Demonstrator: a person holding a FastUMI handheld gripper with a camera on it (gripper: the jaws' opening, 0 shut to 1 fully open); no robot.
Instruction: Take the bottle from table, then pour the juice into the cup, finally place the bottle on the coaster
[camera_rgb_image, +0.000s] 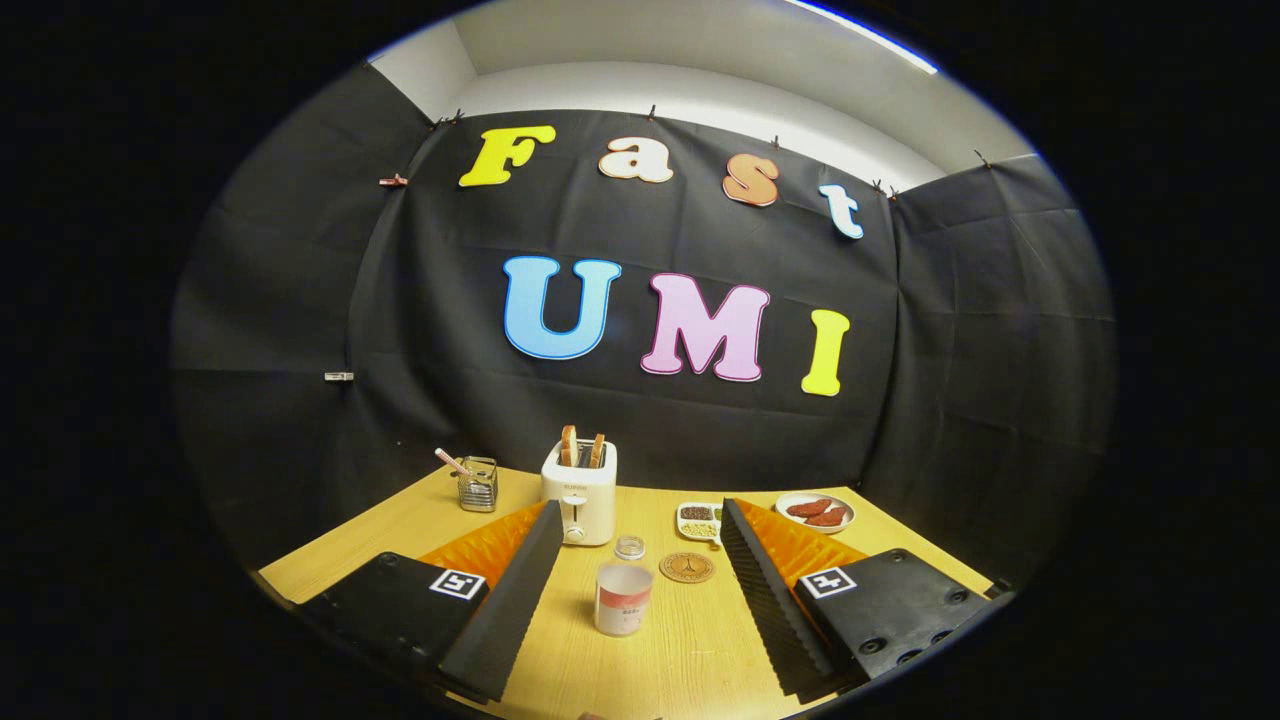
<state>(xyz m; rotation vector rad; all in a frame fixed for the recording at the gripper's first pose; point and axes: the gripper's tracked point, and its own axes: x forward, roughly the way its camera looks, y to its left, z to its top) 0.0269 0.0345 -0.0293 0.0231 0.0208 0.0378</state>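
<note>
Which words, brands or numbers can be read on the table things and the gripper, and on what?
Toaster: small word on its front, too blurred to read.
Bottle: red label, print too blurred to read.
Coaster: an emblem, no readable words.
Hand-held gripper, open, bottle between its fingers: square black-and-white markers, no words.

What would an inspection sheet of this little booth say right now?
Surface: wooden table, dry and tidy.
Job's things: bottle upright between the fingers; small glass cup just beyond it; round coaster beside the cup, bare.
Clutter: white toaster with two slices in it; wire basket; divided dish of seeds; plate of reddish food.
Grippers: gripper with jaws wide apart, touching nothing.
Cables: nothing seen.
Surroundings: black cloth wall behind the table.
</note>
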